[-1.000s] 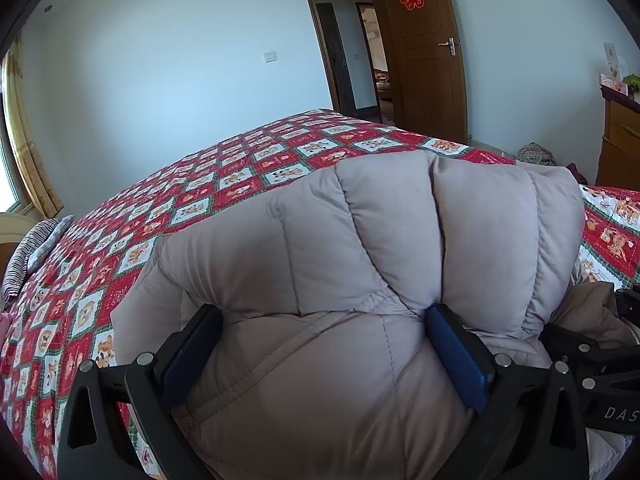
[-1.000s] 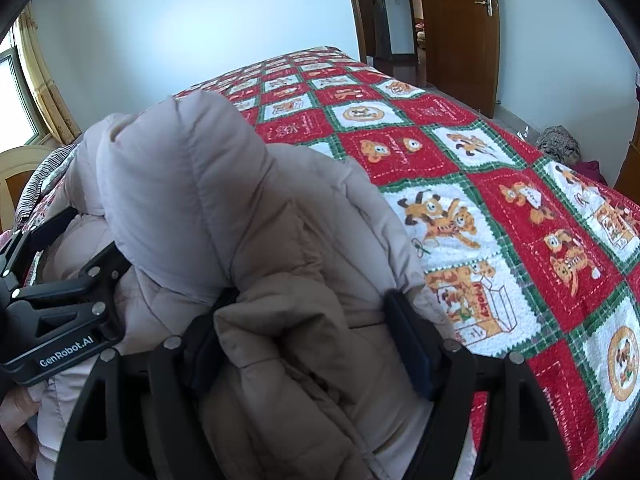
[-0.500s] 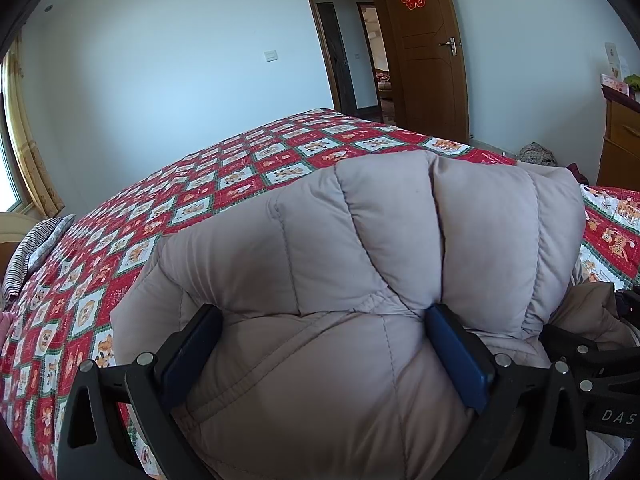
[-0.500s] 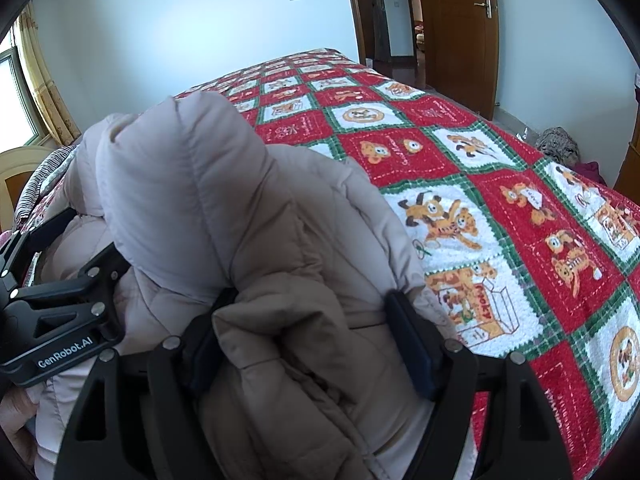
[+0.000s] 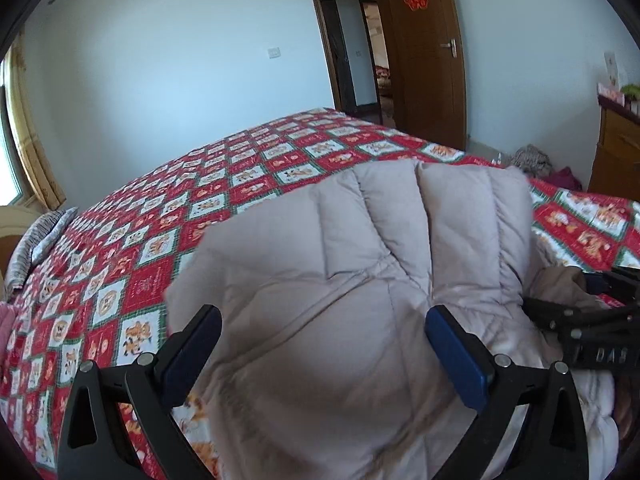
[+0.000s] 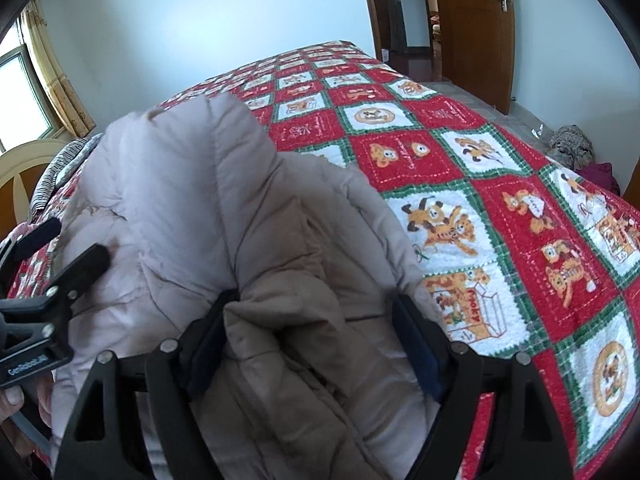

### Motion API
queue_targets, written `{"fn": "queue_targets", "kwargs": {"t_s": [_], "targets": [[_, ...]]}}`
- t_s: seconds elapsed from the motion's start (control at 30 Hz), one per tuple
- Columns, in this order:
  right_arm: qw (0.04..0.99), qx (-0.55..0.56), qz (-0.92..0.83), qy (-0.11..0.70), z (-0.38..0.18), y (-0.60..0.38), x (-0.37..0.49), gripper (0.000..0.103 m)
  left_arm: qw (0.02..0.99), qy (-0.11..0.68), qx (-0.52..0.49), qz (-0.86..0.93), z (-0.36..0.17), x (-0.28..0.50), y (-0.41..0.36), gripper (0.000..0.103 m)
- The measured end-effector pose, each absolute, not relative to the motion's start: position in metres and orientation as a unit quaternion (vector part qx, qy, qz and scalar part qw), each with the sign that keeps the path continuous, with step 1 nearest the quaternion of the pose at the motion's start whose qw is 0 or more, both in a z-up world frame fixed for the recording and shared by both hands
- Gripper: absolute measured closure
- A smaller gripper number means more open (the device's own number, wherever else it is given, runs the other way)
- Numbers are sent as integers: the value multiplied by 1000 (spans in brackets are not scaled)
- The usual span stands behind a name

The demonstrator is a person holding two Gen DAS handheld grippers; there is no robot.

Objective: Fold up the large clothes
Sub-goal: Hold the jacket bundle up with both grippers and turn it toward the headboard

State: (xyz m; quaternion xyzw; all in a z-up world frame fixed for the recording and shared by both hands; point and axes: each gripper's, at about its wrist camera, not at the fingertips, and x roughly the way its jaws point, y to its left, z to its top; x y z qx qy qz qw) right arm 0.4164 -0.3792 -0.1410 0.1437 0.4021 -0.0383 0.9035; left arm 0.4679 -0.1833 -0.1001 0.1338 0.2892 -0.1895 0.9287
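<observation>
Already the padded jacket (image 5: 360, 280) sits bundled into a thick fold on the bed quilt (image 6: 520, 200). The left gripper (image 5: 320, 344) stands wide around it; the right gripper (image 6: 312, 340) is opening, fabric between. Little remains but tidying.

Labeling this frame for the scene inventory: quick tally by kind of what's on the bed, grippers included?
Puffer jacket: 1
Grippers, left gripper and right gripper: 2
Red cartoon-print quilt: 1
Striped cloth at the far edge: 1
Total: 5
</observation>
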Motion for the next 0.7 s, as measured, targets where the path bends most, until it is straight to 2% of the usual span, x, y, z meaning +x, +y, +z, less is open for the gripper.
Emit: {"fn": "queue_targets", "kwargs": {"t_s": [0.07,0.13,0.27,0.4,0.53,0.6,0.63,0.67,0.7], "targets": [[917,138,-29,374,-124,-386,404,0,931,288,100,-199,-93,451,-149,1],[926,114,-29,358,-114,-393,400,0,928,300,61,-213,-97,441,-118,1],[906,136,-4,402,-128,-416,418,0,909,348,9,-230,-121,443,-86,1],[880,187,41,435,-145,-429,435,0,876,392,-51,-278,-144,460,-95,1],[862,196,86,460,-162,-422,447,0,868,393,-73,-295,-151,476,-112,1],[845,235,110,467,-171,-427,450,4,867,391,-77,-298,-151,481,-119,1],[842,244,121,465,-172,-428,450,11,868,387,-75,-302,-149,480,-122,1],[836,256,140,464,-173,-427,449,27,870,383,-68,-302,-147,478,-125,3],[823,282,167,464,-176,-426,448,36,871,378,-63,-307,-144,474,-128,6]]}}
